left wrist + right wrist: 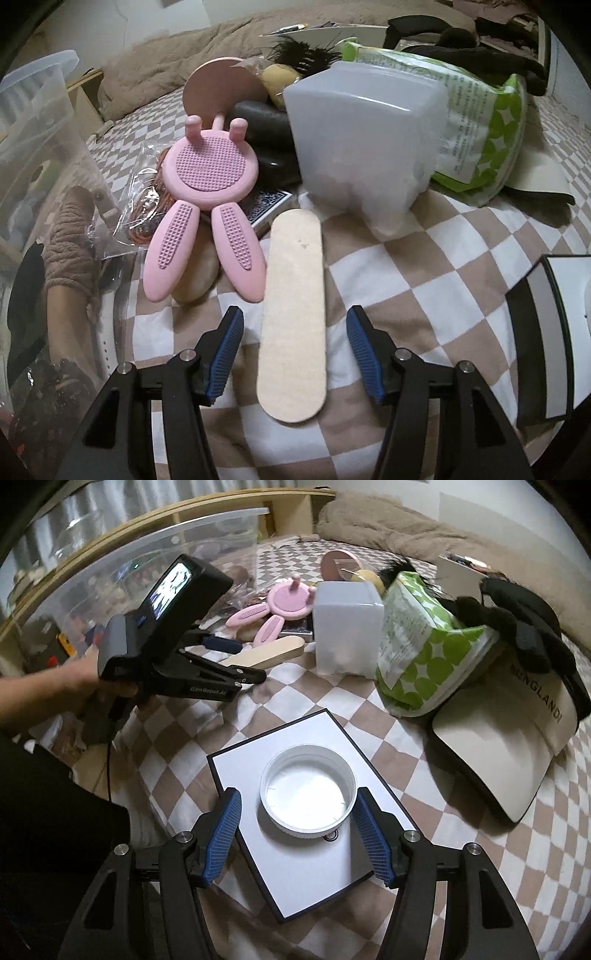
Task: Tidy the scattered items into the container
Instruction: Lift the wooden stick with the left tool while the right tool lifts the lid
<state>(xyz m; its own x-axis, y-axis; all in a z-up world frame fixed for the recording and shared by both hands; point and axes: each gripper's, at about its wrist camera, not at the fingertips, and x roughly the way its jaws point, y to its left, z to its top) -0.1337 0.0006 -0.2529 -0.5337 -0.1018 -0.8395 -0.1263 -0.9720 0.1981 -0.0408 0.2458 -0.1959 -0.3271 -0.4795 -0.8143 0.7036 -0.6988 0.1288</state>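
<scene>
Checked bedspread [436, 856], beige blanket [388, 528] behind; both jaws wide — wooden stick [291, 325], white lid [308, 797] between.

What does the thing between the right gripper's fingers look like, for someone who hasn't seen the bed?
On the checkered bedspread lies a flat white box with a black edge. On it sits a round white lid, open side up, ribbed rim. It is the only round thing there, flanked by the open right gripper.
</scene>
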